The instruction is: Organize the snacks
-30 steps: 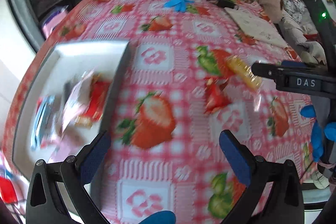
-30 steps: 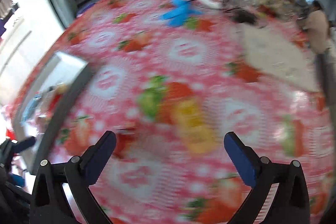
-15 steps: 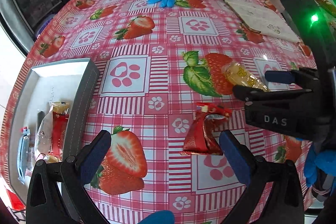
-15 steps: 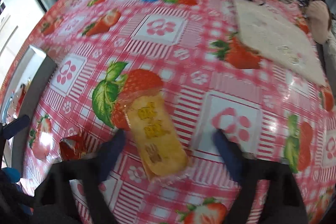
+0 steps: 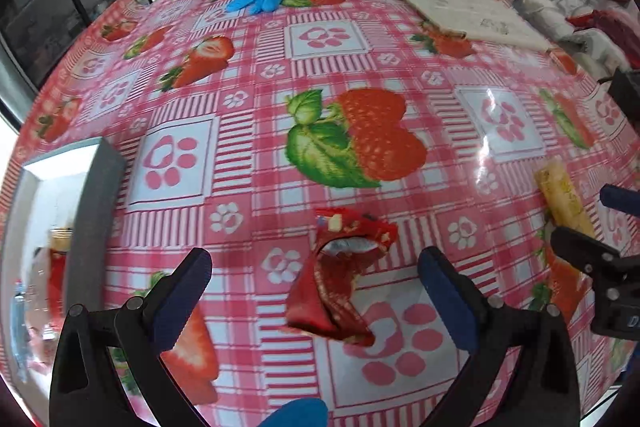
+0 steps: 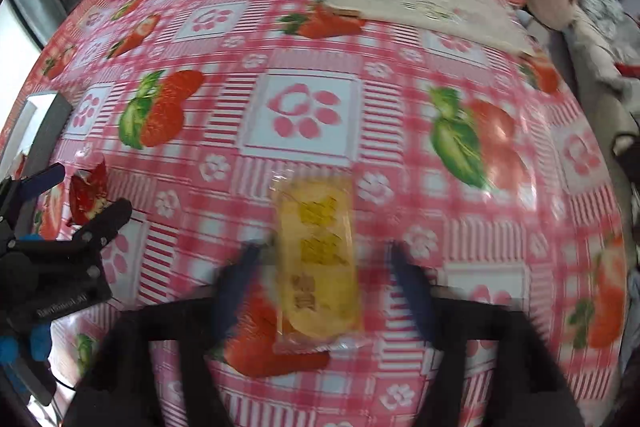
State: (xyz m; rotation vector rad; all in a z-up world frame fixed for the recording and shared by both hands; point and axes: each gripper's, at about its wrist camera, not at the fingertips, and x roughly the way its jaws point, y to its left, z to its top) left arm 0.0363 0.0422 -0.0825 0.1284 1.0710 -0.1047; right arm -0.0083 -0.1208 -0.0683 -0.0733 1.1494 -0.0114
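Partway thru: a few snacks already sat in the grey tray point(image 5: 100, 195) at far left, but two were still out on the strawberry tablecloth point(image 5: 320, 39). Your left gripper point(image 5: 316, 275) was wide open around the crumpled red wrapper point(image 5: 336, 279), not touching it. Your right gripper point(image 6: 320, 263), jaws just re-opened, straddled the yellow cracker pack point(image 6: 316, 251), no grip yet.

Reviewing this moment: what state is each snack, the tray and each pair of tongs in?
Crumpled red foil snack wrapper: lying on the tablecloth, torn open, ungripped.
Yellow clear-wrapped snack bar: flat on the tablecloth, sealed, ungripped.
Grey rectangular tray: holds some snacks.
Left tongs: open, straddling the red wrapper.
Right tongs: open, just been opening, straddling the bar.
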